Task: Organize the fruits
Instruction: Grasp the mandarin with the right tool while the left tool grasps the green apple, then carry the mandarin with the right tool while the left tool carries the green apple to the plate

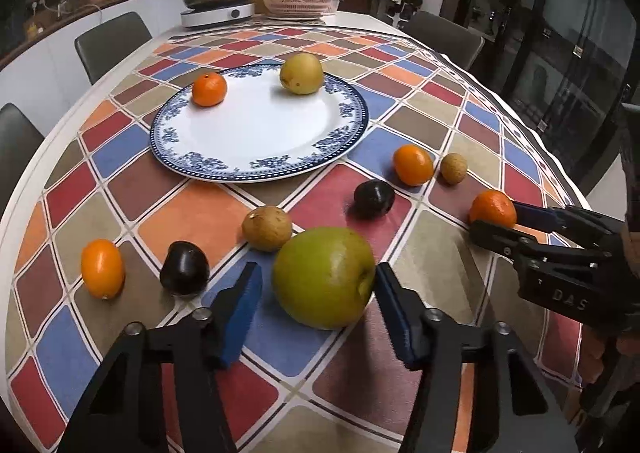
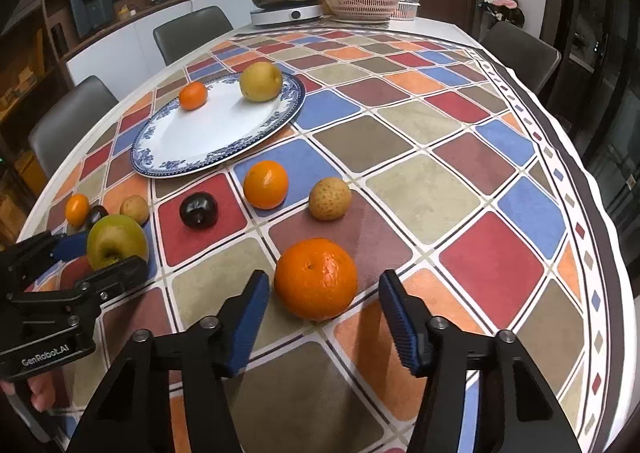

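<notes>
With both jaws spread wide and nothing gripped, the green apple (image 1: 323, 277) is straddled by the left gripper (image 1: 318, 313) and the orange (image 2: 316, 279) by the right gripper (image 2: 322, 317), so closing is judged next, then carrying to the plate (image 1: 240, 167) at twelve o'clock.

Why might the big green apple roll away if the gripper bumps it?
The apple looks round and lies tipped on its side, so a nudge could probably roll it. Its skin looks smooth, perhaps slippery. The left gripper stands open around it, so closing evenly should help.

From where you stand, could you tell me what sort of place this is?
Probably a home dining room beside a kitchen: a checked-cloth dining table with grey upholstered chairs, a white induction cooker, and a cluttered counter.
</notes>
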The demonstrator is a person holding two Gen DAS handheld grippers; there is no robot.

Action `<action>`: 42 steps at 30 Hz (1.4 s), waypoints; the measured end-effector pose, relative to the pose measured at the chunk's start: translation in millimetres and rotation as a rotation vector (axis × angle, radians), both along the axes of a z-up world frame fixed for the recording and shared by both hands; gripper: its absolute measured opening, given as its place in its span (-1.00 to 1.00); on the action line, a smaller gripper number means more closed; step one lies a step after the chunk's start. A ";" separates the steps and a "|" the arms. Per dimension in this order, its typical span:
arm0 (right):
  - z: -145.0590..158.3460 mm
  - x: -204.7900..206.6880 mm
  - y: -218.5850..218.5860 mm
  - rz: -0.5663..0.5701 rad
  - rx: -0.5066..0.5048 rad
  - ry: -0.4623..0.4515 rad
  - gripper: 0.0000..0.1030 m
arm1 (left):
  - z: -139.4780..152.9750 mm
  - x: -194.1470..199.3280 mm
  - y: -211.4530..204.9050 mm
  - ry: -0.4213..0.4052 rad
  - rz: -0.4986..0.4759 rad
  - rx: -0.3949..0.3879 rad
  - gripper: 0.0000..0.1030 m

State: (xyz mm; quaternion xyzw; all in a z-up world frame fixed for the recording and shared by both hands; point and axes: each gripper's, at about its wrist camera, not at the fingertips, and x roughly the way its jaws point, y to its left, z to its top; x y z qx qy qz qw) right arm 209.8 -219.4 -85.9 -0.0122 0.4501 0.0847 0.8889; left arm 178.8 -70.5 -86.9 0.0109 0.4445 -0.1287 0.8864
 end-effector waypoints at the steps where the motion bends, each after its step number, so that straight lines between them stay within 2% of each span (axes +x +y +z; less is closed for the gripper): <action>1: -0.6 0.5 0.3 0.002 0.001 0.002 0.01 | 0.4 -0.2 -1.0 -0.001 -0.006 0.000 -0.02; 7: -2.3 0.0 1.0 0.017 0.018 0.005 -0.18 | 0.2 -1.1 -2.9 -0.007 -0.010 0.011 -0.03; 20: 3.0 -6.8 3.6 0.027 0.010 -0.013 -0.19 | 2.7 -4.9 -1.9 -0.013 -0.014 0.011 -0.03; 42: 62.1 -41.5 26.0 0.086 0.090 -0.111 -0.19 | 56.7 -36.5 15.6 -0.132 -0.017 -0.043 -0.03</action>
